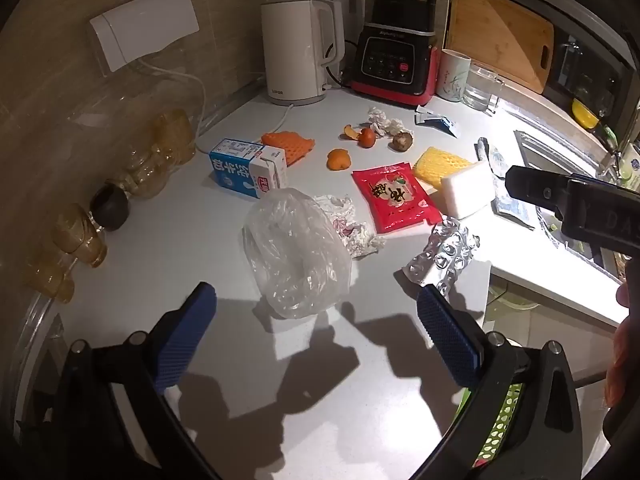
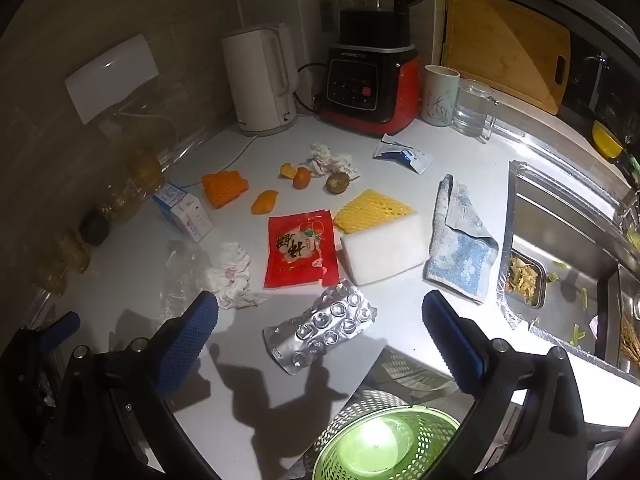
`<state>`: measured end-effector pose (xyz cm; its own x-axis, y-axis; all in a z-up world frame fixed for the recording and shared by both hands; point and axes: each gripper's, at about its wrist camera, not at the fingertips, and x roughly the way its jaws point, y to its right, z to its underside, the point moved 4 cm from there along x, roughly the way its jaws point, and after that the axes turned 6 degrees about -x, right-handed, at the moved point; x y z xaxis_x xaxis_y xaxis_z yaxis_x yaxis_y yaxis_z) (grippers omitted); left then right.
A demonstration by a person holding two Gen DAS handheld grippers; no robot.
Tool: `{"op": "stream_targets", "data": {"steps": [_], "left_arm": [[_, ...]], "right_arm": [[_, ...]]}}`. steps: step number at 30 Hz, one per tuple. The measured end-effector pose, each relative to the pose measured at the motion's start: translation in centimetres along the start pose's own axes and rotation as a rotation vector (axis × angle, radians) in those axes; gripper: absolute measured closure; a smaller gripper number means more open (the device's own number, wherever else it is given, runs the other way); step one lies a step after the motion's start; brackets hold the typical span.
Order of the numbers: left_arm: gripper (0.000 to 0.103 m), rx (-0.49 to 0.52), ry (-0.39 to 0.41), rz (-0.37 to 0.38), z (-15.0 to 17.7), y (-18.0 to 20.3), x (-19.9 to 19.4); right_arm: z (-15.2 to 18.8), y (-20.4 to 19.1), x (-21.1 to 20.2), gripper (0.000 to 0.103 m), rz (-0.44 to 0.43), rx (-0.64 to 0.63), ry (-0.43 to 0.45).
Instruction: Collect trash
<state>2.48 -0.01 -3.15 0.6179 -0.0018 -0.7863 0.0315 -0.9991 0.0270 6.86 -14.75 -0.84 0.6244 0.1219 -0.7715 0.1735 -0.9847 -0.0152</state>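
Note:
Trash lies scattered on the white counter. A clear plastic bag sits just ahead of my open left gripper, which holds nothing. A silver blister pack lies between and just beyond the fingers of my open right gripper, untouched. Farther back are a red snack packet, crumpled tissue, a milk carton, orange foam net, orange peel, yellow foam net and a white foam block. A green basket stands below the counter's front edge.
A white kettle, a red blender, a cup and a glass jug line the back wall. A blue cloth lies beside the steel sink on the right. Oil bottles stand along the left wall.

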Motion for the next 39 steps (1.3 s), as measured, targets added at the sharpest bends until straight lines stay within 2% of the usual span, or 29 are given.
{"op": "stream_targets", "data": {"steps": [10,18,39], "left_arm": [[0.006,-0.012,0.001,0.014,1.2,0.0,-0.2],[0.006,-0.008,-0.054,-0.006,0.7,-0.4,2.3],[0.006,-0.009,-0.055,-0.003,0.0,-0.9,2.5]], "right_arm": [[0.3,0.6,0.1,0.002,0.004,0.001,0.0],[0.8,1.6,0.7,0.002,0.003,0.02,-0.016],[0.9,1.9,1.1,0.002,0.008,0.014,-0.023]]}}
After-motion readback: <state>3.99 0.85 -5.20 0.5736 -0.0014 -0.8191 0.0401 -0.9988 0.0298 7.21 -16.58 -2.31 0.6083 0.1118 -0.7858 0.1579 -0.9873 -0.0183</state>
